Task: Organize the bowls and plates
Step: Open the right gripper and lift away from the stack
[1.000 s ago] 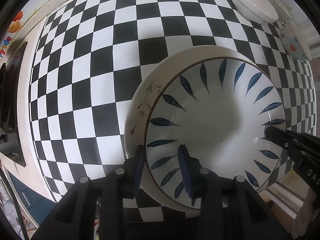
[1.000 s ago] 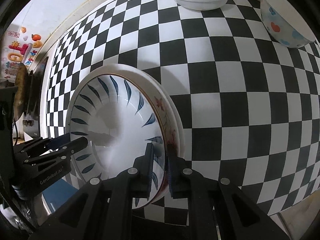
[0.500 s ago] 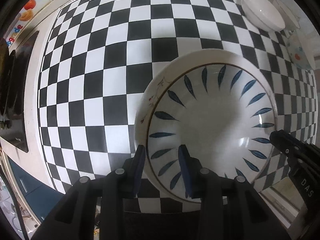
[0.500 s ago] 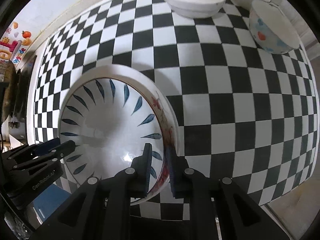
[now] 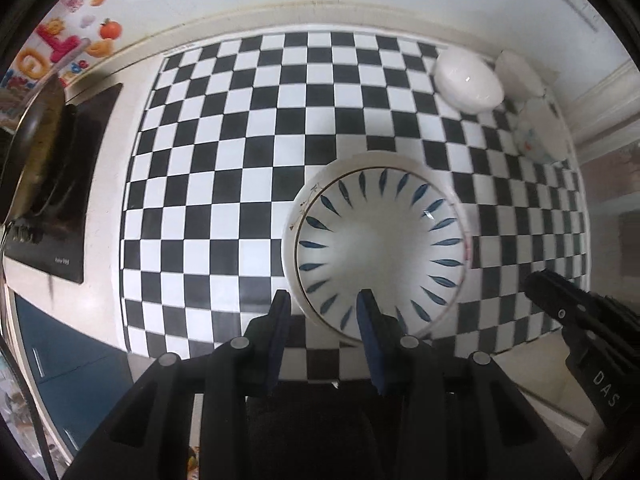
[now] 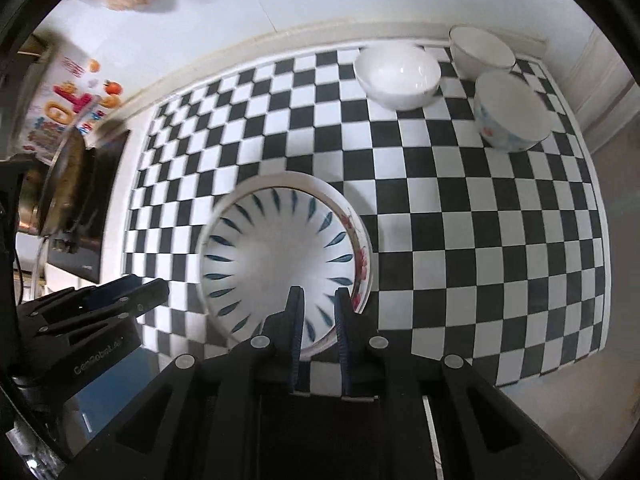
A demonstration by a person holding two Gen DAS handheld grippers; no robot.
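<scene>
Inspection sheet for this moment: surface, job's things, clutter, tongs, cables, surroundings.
Surface: checkered cloth on a pale counter.
Job's things: leaf bowl nested in a flowered plate, near the front edge. White bowl, second white bowl and spotted bowl are grouped at the far right corner.
Clutter: pan on a hob, left of the cloth.
Tongs: left tongs and right tongs hang over opposite sides of the stack's rim, jaws slightly apart and gripping nothing.
Cables: a dark line at the lower left of the left view may be one.
Surroundings: white wall with stickers; blue cabinet below.
</scene>
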